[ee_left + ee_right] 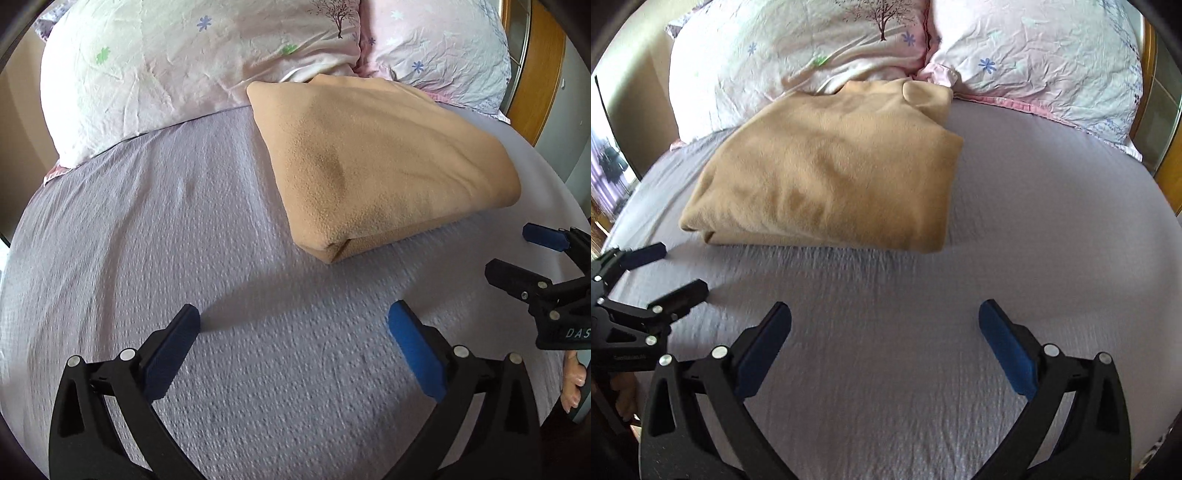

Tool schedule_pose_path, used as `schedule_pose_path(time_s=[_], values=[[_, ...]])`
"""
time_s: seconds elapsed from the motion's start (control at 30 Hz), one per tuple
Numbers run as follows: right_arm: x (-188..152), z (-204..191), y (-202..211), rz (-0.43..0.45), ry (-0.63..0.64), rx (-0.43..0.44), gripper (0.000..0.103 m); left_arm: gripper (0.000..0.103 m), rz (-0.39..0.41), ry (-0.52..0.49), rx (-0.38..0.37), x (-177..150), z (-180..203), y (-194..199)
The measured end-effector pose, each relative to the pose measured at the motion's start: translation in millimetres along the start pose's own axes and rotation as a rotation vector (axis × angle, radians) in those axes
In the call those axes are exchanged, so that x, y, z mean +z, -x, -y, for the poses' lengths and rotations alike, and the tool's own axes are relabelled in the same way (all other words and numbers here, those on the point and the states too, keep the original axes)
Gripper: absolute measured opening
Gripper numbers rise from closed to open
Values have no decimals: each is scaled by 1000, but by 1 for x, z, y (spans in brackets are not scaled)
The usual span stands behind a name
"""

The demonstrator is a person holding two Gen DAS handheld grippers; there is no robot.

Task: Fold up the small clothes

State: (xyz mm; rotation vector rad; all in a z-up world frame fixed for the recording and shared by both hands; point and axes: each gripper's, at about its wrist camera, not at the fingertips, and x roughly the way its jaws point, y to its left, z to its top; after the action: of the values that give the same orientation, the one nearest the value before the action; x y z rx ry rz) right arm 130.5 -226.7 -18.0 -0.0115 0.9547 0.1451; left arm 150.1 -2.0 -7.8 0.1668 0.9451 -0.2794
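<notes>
Tan fleece garment (pixel 384 162) is folded into a thick rectangular bundle on the lavender bed sheet (pixel 184 229), far edge touching the two floral pillows (pixel 192 59), right about where they meet. Collar end points at the pillows; in the right wrist view a rolled bit of collar sits on top at that end. Near edge of the garment shows stacked layers and one tucked corner. Left gripper (pixel 293 319) hangs over bare sheet on the near side of the garment, off toward its left corner, jaws spread wide, nothing between them. Right gripper (pixel 884 314) also on the near side of the garment, off toward its right corner, jaws wide apart, empty. Neither gripper touches the garment. Wooden headboard (pixel 535 74) beyond the pillows.
</notes>
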Motion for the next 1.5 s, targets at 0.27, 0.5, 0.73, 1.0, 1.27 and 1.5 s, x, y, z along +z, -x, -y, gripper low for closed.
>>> schedule_pose_path(time_s=[0.27, 0.5, 0.73, 1.0, 1.27, 1.5], values=[[-1, -6, -2, -14, 26, -35, 101, 102, 0, -2, 0, 0, 0, 1], [0, -6, -2, -14, 26, -35, 101, 102, 0, -2, 0, 0, 0, 1], [0, -6, -2, -14, 25, -35, 101, 102, 0, -2, 0, 0, 0, 1], [-1, -6, -2, -14, 25, -35, 101, 102, 0, -2, 0, 0, 0, 1], [-1, -6, -2, -13, 25, -35, 101, 102, 1, -1, 1, 0, 0, 1], [-1, -6, -2, -13, 24, -36, 101, 102, 1, -1, 1, 0, 0, 1]])
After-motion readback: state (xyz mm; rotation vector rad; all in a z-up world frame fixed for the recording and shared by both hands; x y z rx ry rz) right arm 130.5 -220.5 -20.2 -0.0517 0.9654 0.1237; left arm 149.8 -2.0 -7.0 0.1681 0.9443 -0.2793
